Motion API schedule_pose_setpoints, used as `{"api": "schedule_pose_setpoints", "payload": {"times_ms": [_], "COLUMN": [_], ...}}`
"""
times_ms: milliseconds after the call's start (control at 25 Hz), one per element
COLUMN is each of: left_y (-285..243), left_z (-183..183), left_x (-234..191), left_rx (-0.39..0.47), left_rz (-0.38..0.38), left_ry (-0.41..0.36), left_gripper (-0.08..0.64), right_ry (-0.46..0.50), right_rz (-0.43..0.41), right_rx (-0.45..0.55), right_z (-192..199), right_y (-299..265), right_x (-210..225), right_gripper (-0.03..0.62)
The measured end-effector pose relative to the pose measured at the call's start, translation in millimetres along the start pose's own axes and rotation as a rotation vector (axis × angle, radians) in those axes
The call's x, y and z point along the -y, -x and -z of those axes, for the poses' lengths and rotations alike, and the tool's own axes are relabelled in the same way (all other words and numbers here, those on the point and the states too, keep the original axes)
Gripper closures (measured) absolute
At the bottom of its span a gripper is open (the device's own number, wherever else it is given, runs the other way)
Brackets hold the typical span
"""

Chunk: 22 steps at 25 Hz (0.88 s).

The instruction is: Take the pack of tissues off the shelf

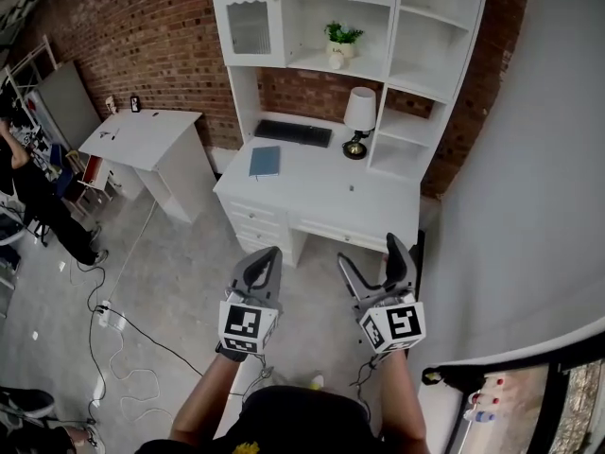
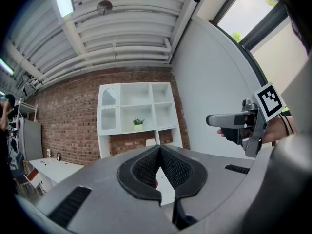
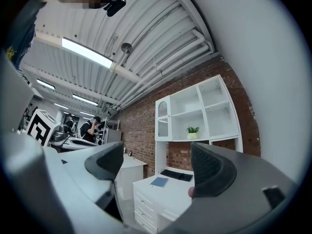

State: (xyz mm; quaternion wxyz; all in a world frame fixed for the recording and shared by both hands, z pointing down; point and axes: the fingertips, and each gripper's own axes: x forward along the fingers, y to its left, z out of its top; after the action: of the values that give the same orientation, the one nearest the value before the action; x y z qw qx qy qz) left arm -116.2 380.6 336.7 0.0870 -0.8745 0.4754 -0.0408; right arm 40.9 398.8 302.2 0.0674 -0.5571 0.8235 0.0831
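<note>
A white shelf unit (image 1: 388, 26) stands on a white desk (image 1: 312, 192) ahead of me, against a brick wall. On its middle shelf is a small potted plant (image 1: 341, 38) with a small white thing (image 1: 336, 62) at its foot; I cannot tell whether that is the tissue pack. Both grippers hang over the floor, well short of the desk. My left gripper (image 1: 265, 261) (image 2: 160, 149) is shut, tips touching, with nothing in it. My right gripper (image 1: 376, 261) (image 3: 158, 164) stands wide open and empty. The same shelf unit (image 3: 195, 111) shows far off in the right gripper view.
On the desk are a lamp (image 1: 359, 112), a black keyboard (image 1: 293, 132) and a blue notebook (image 1: 265, 161). A second white table (image 1: 142, 138) stands to the left, a person (image 1: 28, 192) beyond it. Cables (image 1: 123, 324) lie on the floor. A white wall (image 1: 529, 206) runs along the right.
</note>
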Motion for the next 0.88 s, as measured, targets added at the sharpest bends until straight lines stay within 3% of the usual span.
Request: {"api": "schedule_pose_setpoints", "payload": {"times_ms": [320, 880], "left_y": [-6, -54], "left_z": [2, 18], "left_x": [23, 7], "left_rx": [-0.038, -0.029], "left_rz": [-0.018, -0.013], "left_ry": [-0.043, 0.004], "left_gripper": [0.555, 0.555], "right_ry": [-0.048, -0.049], "right_rz": [-0.020, 0.025], "right_rx": [0.007, -0.011], "right_z": [8, 26], "right_y": [10, -15], "right_x": [23, 56], "right_gripper": [0.204, 0.206]}}
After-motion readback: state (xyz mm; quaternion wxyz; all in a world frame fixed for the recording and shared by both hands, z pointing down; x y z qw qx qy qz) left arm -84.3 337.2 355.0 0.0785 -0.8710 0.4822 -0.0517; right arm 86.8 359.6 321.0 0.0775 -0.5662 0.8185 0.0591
